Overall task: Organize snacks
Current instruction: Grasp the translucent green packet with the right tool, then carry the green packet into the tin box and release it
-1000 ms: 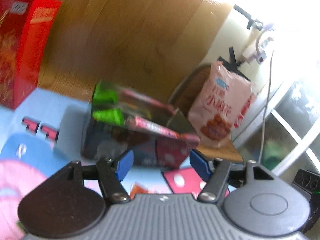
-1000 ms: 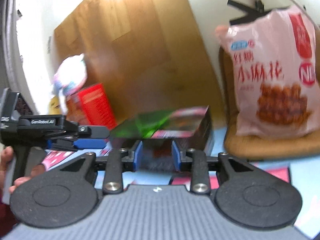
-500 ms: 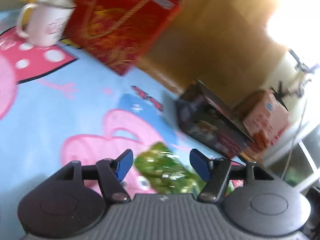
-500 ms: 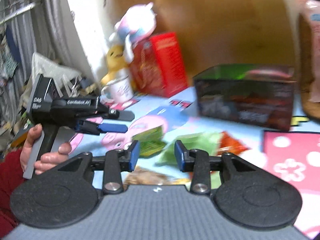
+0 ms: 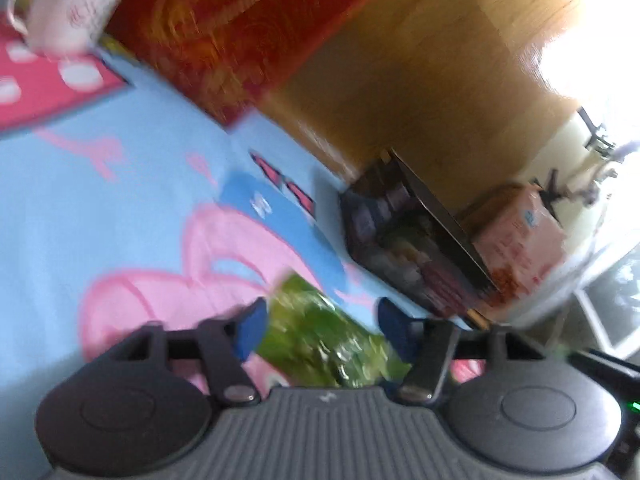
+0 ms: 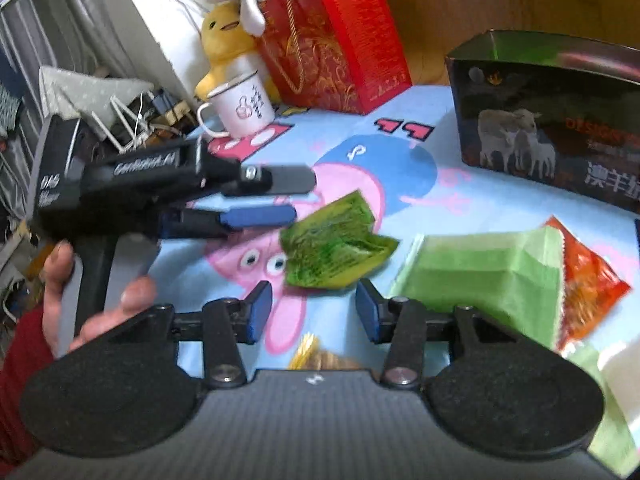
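The sorting looks barely begun: the crinkled green foil snack packet [image 6: 334, 242], a pale green paper pouch [image 6: 486, 276] and an orange snack bag [image 6: 586, 280] lie loose on the cartoon-printed blue surface [image 6: 472, 204], near the open dark cardboard box [image 6: 548, 120]. The left gripper [image 5: 318, 326] is closing its jaws around the green packet, not yet clamped. The right gripper [image 6: 310, 312] hangs above it, jaws opening, holding nothing.

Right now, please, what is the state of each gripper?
Left gripper: jaws closing around the green snack packet, pads not yet pressing it.
Right gripper: jaws opening, nothing held, hovering near that packet.
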`<state>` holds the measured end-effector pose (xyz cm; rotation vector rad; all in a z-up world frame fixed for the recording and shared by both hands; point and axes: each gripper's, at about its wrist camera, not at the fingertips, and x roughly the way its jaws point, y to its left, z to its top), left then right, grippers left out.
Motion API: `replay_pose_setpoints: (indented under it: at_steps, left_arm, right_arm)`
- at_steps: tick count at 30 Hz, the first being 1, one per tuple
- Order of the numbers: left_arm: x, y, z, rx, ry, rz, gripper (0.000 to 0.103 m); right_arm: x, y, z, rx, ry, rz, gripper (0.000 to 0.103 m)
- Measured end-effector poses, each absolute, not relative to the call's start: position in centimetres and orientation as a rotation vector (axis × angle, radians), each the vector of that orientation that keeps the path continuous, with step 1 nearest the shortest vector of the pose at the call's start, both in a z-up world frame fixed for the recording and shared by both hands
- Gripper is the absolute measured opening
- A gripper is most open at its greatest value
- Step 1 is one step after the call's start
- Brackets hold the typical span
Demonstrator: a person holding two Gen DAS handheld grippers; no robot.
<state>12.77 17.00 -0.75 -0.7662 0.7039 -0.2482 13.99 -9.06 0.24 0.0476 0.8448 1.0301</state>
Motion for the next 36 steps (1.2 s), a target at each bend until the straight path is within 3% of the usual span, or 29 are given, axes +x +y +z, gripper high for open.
replay_pose_setpoints:
  at_steps: [6,7,9,13,20,36]
  left_arm:
    - [12.7,16.5,-1.2,-0.785,0.703,-0.251,0.036]
    - [12.8,16.5,-1.3,-0.797,0.711,-0.262,0.030]
    - [12.7,16.4,-1.2,-0.802,0.714,-0.275,0.030]
    - [12.6,15.4,-0.7,-0.772,0.720,-0.280,0.030]
    - [13.1,13.2,0.5,-0.728,0.726,-0.321,0.031]
    - [20.3,6.5,9.3,-0.497,0.583,-0.433,0.031]
  right_arm:
    - [13.7,-8.2,-0.2,0.075,0.771,0.982,0.049]
    - [13.6,-8.4,-0.1,0.077,0.762,0.975,0.039]
    - [13.7,-8.4,-0.1,0.080,0.759,0.973,0.021]
    - [14.2,-9.5,-0.2,0.138,0.767,0.957,0.013]
    - [14.1,-12.0,0.1,0.247,0.754,0.955,0.007]
    - [17.6,-16.5,5.7,0.336,0.492,0.846,0.007]
